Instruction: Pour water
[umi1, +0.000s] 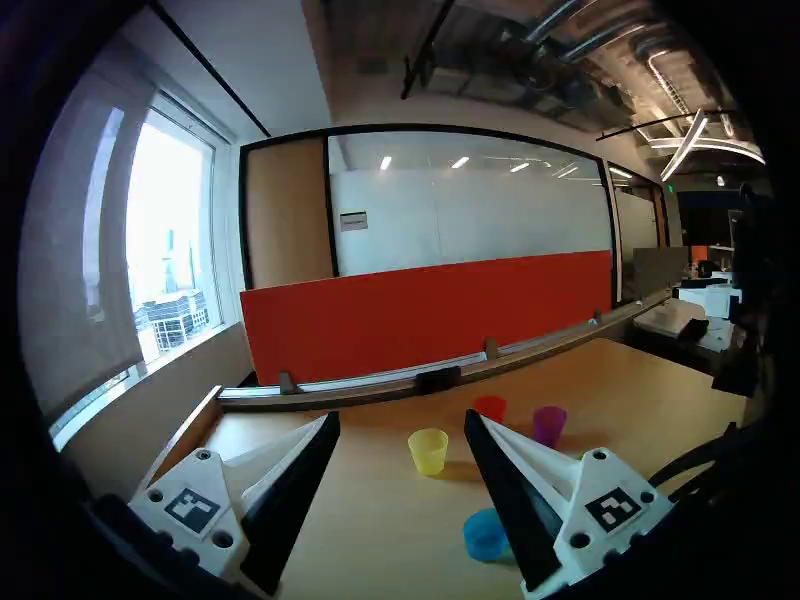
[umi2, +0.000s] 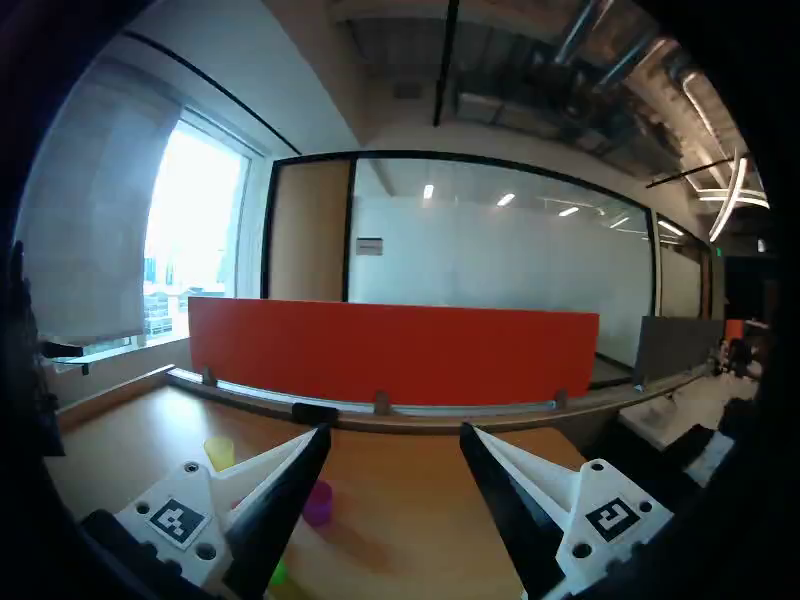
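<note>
both grippers were spread w/ nothing btwn the fingers: left gripper (umi1: 400, 418) hung over the wooden desk (umi1: 640, 390), right gripper (umi2: 393, 430) likewise. in the left gripper view the yellow cup (umi1: 428, 450) stood upright just ahead, red cup (umi1: 490, 407) farther off, purple cup (umi1: 548, 425) to the right, blue cup (umi1: 485, 535) nearest. couldn't tell which held water. they looked like thin plastic, so prob light, smooth & easy to squash or tip; best pinched gently across the mid wall, kept upright.
</note>
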